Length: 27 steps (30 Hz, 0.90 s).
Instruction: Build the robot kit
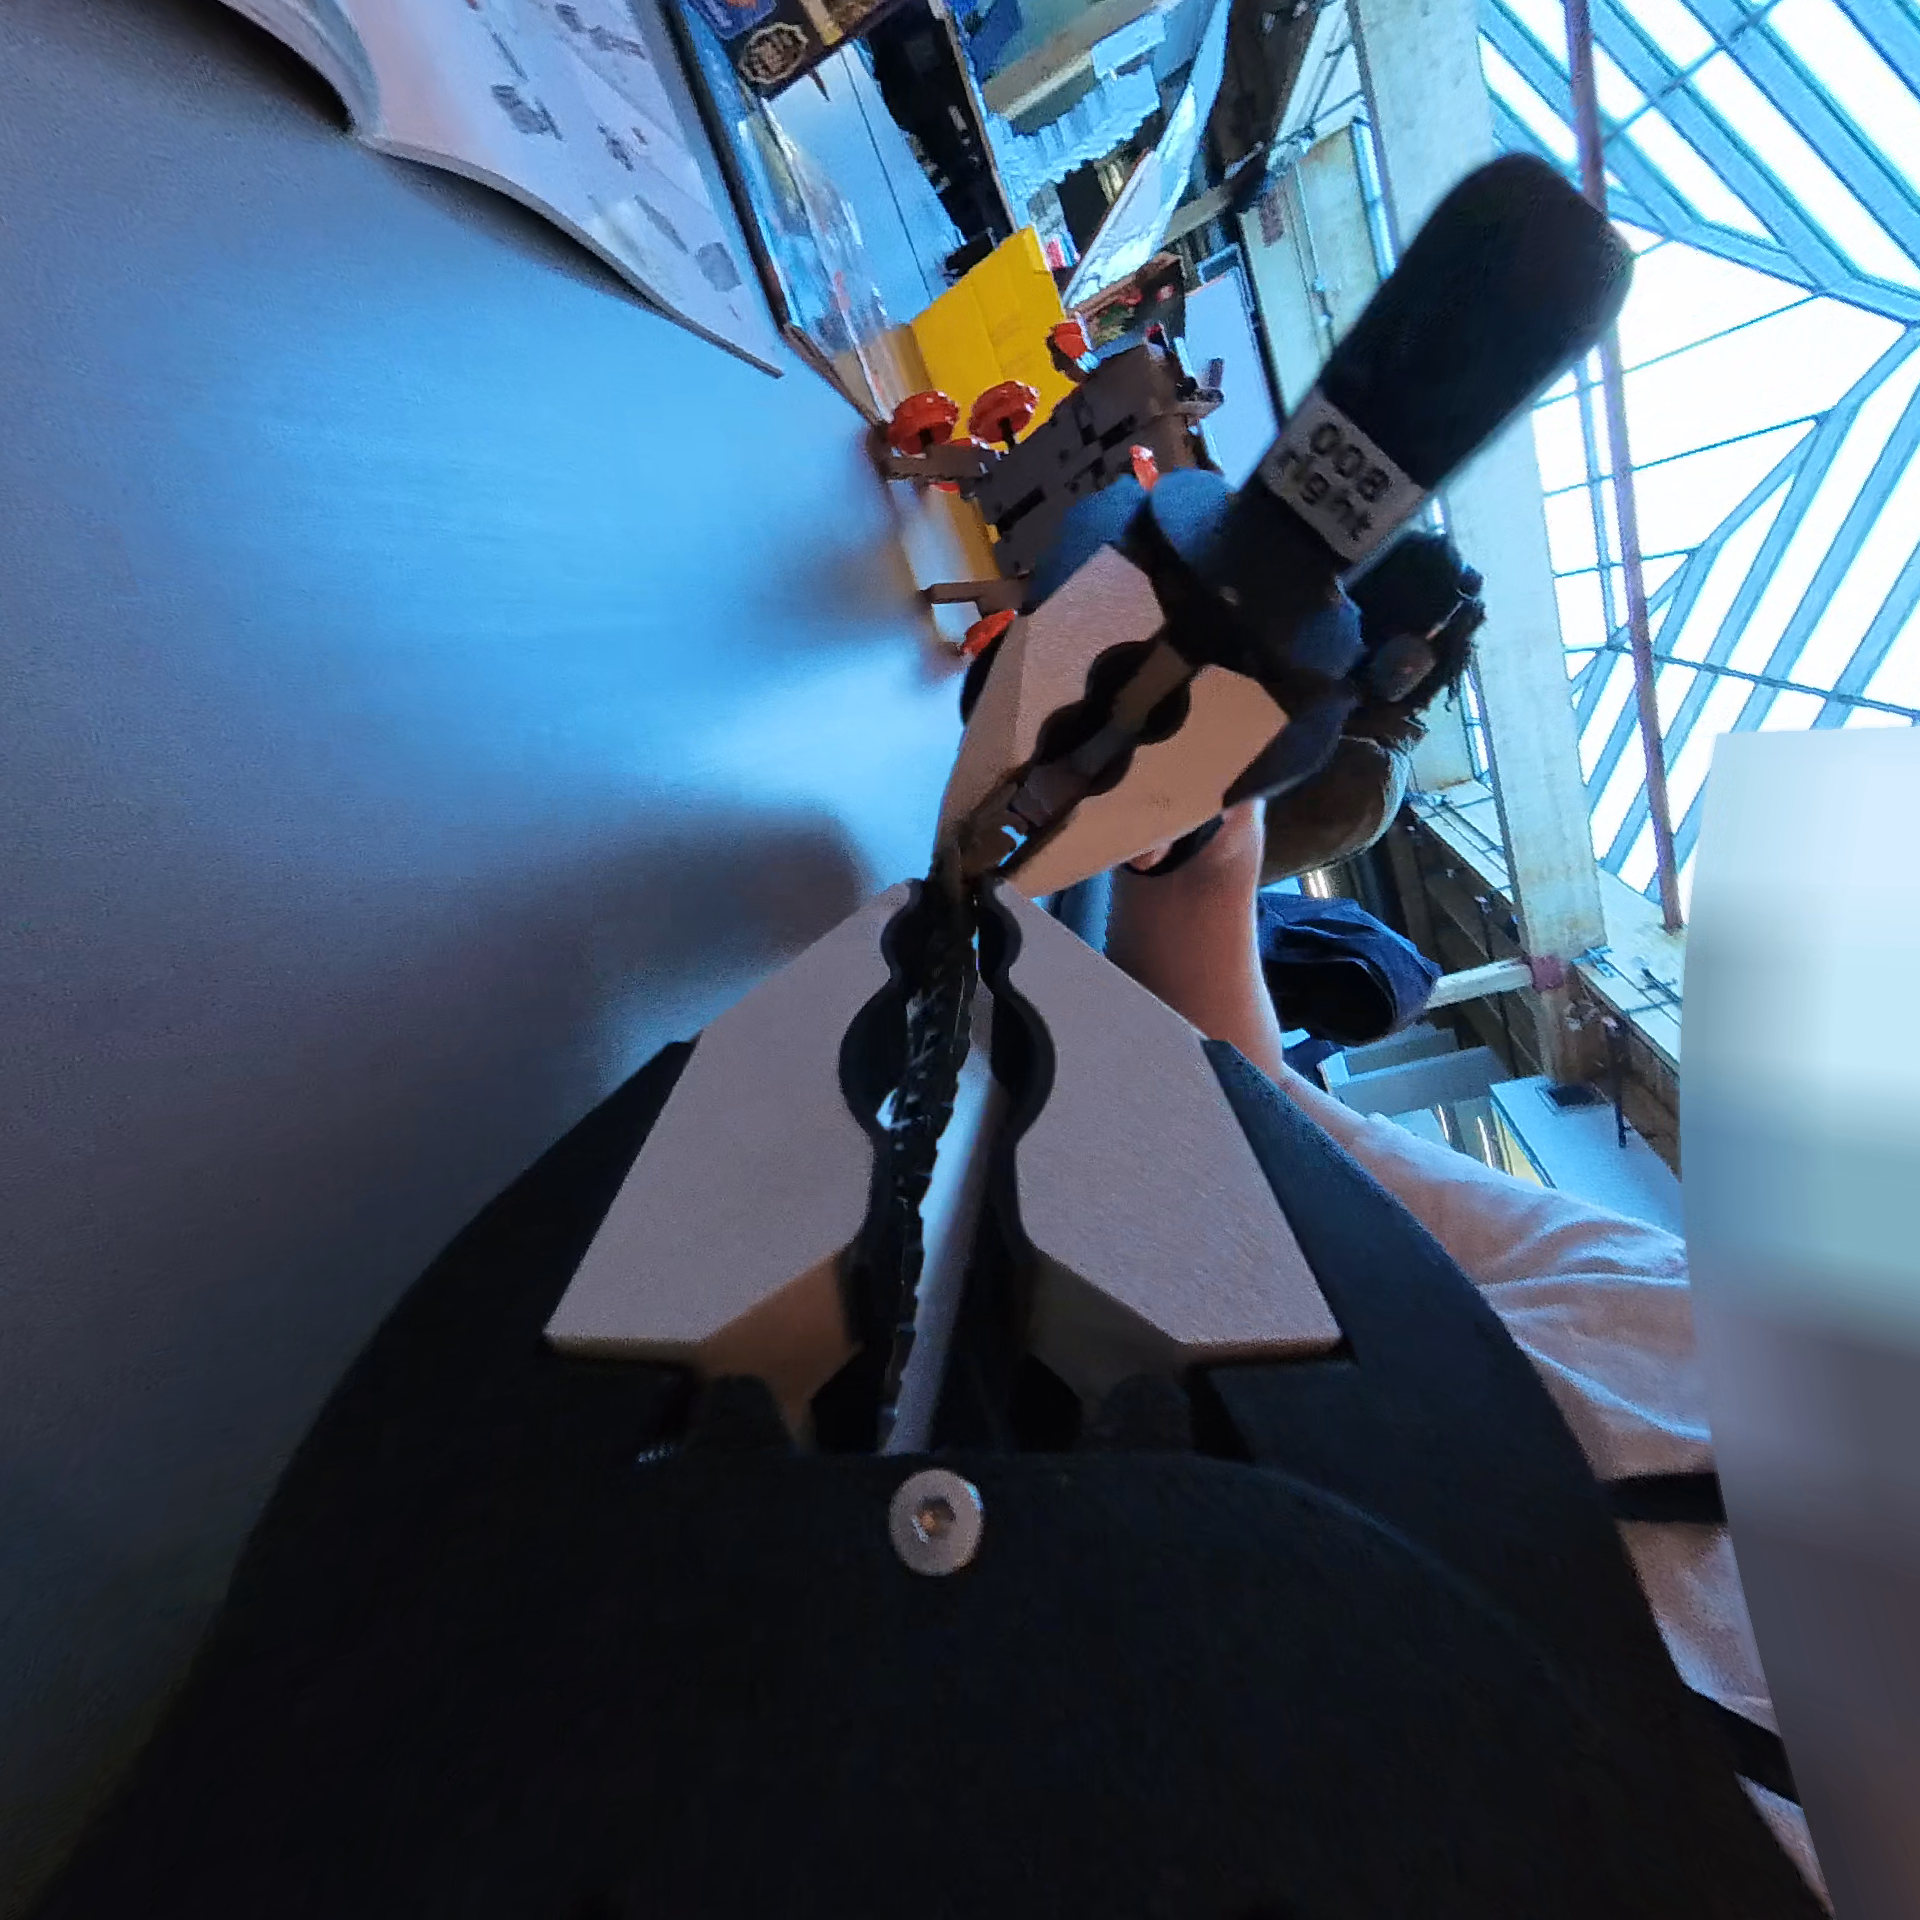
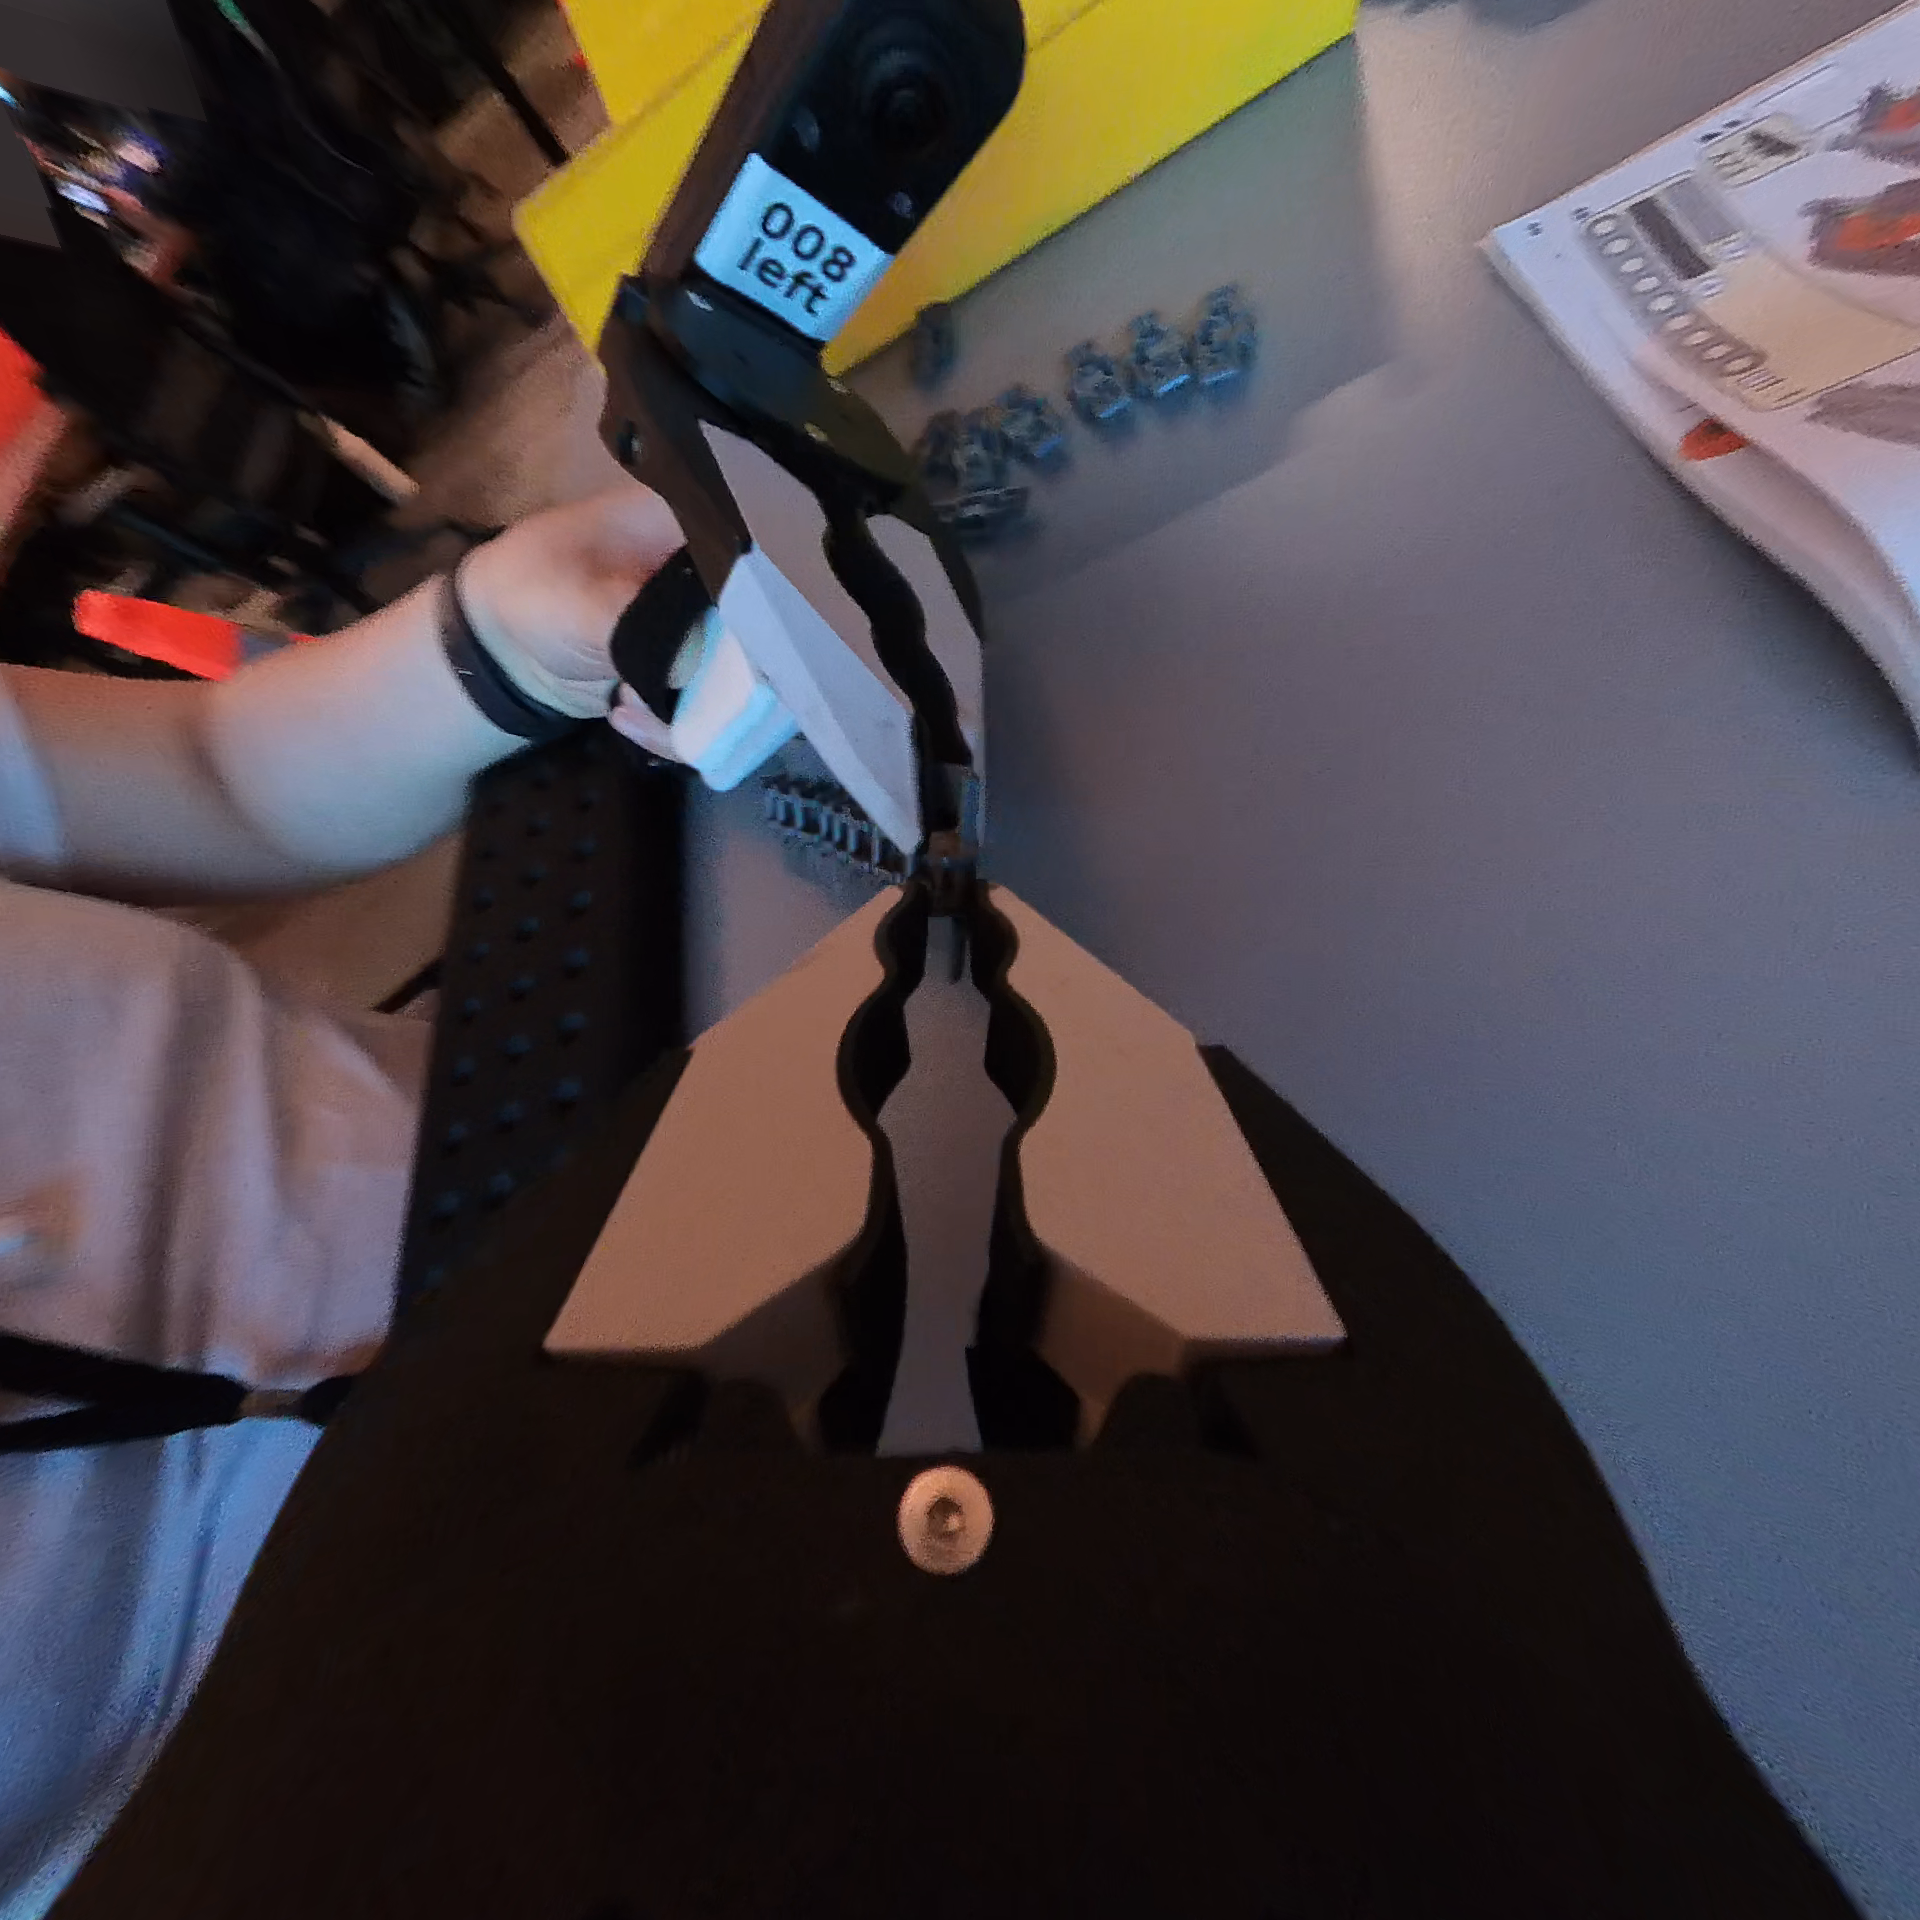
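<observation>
A black toothed strip [image 1: 920, 1091] is clamped in the closed left gripper [image 1: 951, 894]; its end is pinched by the closed right gripper [image 2: 940, 894] above the grey surface [image 2: 1455, 831].

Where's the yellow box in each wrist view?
Left wrist view: yellow box upper middle, on the grey table's far side, behind the brown and orange brick model.
Right wrist view: yellow box along the top edge, behind the left tongs.
Shared landmark: the open instruction booklet, top left in the left wrist view, top right in the right.
</observation>
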Each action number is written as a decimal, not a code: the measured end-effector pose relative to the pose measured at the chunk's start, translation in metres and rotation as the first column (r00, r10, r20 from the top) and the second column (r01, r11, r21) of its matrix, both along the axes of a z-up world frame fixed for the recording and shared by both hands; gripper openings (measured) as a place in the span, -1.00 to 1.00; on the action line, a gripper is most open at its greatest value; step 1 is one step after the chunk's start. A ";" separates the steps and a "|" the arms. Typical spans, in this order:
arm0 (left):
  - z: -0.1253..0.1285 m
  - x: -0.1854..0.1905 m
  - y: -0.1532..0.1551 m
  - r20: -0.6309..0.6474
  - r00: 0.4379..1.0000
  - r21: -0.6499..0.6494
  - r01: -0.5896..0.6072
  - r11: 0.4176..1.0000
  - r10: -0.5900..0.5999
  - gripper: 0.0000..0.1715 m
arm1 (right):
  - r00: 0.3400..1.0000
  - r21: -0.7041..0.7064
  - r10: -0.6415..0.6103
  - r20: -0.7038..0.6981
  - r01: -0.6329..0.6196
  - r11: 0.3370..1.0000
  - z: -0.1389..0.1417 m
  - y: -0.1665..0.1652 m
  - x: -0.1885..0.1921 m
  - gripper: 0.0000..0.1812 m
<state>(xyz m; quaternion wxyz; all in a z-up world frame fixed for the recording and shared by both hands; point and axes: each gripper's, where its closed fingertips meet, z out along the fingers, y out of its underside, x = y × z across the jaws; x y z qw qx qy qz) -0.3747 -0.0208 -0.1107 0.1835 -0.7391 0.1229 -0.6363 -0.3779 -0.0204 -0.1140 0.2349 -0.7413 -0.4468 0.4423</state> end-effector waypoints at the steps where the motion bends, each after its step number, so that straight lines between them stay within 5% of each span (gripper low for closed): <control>1: 0.001 0.001 -0.002 -0.002 1.000 0.008 0.008 1.000 -0.008 -0.92 | 1.000 -0.031 0.016 -0.022 -0.017 0.999 0.001 -0.002 0.001 -0.93; 12: 0.011 0.008 -0.016 0.052 0.994 0.022 0.099 0.995 -0.100 -0.93 | 0.968 -0.387 0.078 -0.238 -0.168 0.907 0.012 -0.018 0.007 -0.94; 27: 0.010 0.007 -0.010 0.099 0.992 -0.062 0.087 0.994 -0.080 -0.92 | 0.963 -0.435 0.056 -0.264 -0.171 0.884 0.009 -0.016 0.006 -0.95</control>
